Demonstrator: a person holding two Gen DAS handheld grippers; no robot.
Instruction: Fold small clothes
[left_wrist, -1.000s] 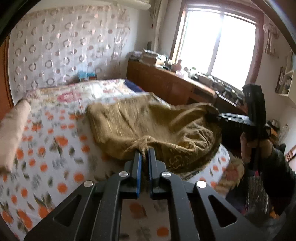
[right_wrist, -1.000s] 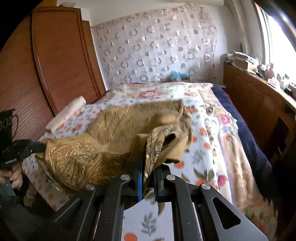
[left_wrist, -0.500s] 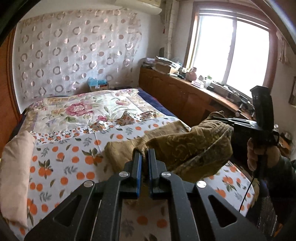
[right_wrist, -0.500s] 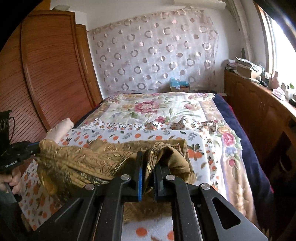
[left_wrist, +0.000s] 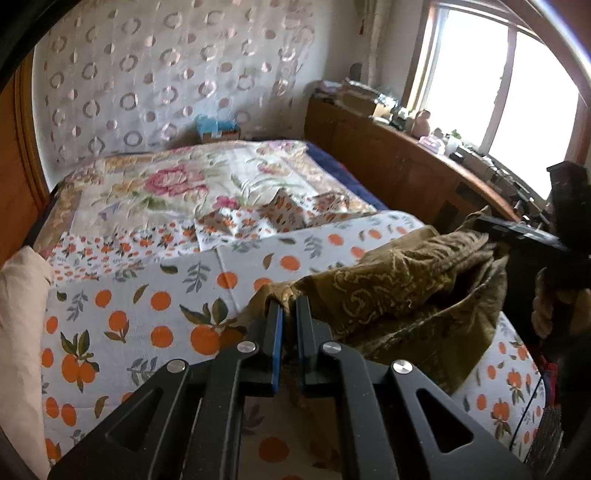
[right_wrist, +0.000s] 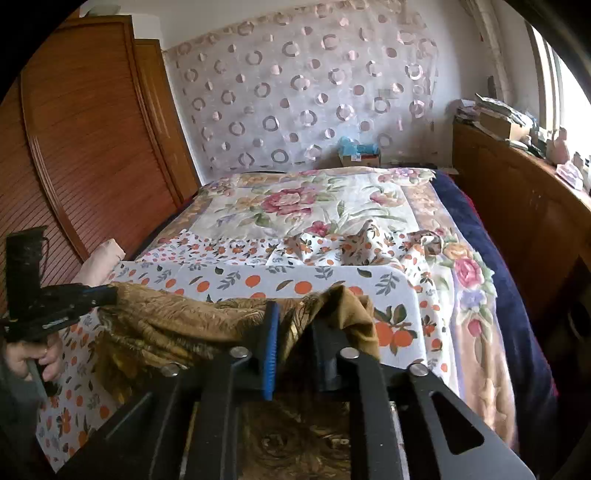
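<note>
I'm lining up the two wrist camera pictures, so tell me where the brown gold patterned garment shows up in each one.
Left wrist view: the brown garment fills the lower right, stretched from the left hand-held gripper to the right hand-held gripper.
Right wrist view: it lies lower left to centre, clamped in the right hand-held gripper.
Shared landmark: the blue tissue box at the bed's head.
</note>
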